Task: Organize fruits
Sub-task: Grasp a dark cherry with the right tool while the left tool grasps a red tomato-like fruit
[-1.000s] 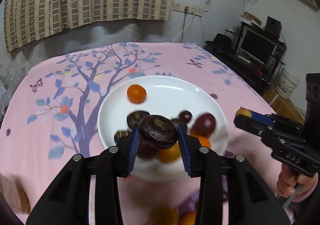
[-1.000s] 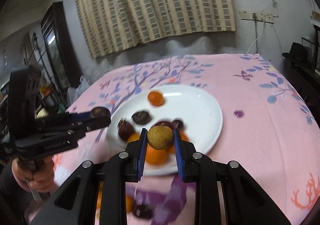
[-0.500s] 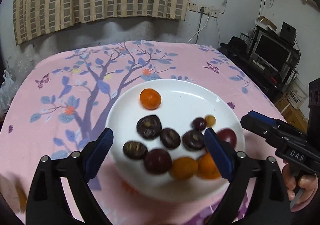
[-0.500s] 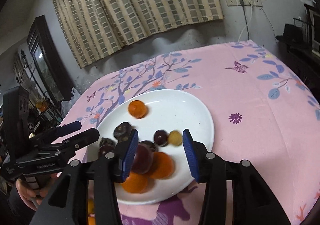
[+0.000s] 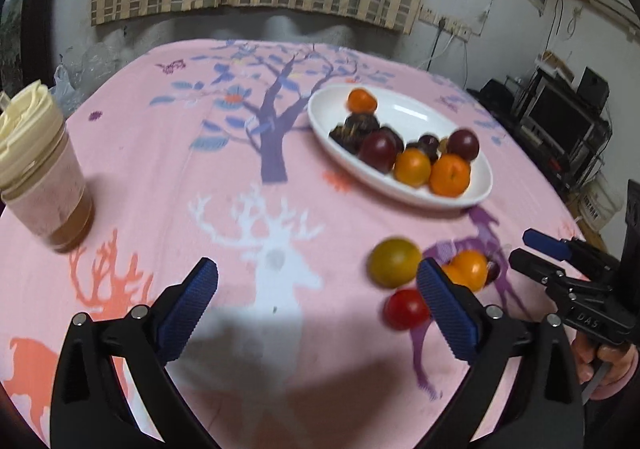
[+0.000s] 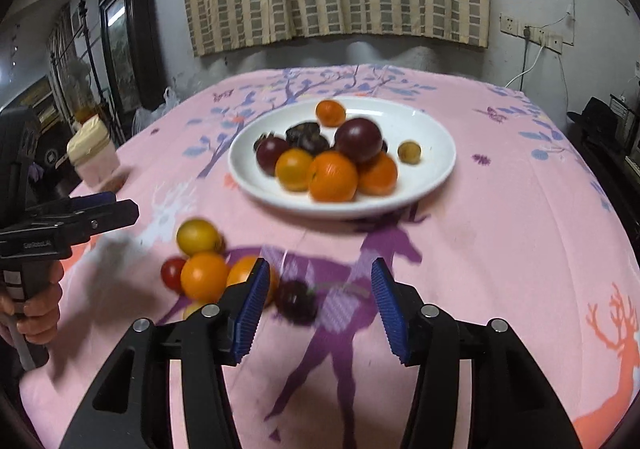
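Most of the fruit is already sitting piled on the white plate [image 6: 436,173]; a loose cluster [image 6: 208,269] is still lying on the cloth nearer the camera; the left gripper [image 5: 316,305] and right gripper [image 6: 316,305] are both hovering spread wide, gripping nothing.

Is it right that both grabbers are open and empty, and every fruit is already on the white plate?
Not quite. Both grippers, left and right, are open and empty, but the right wrist view shows loose fruits still on the pink tablecloth near the white plate.
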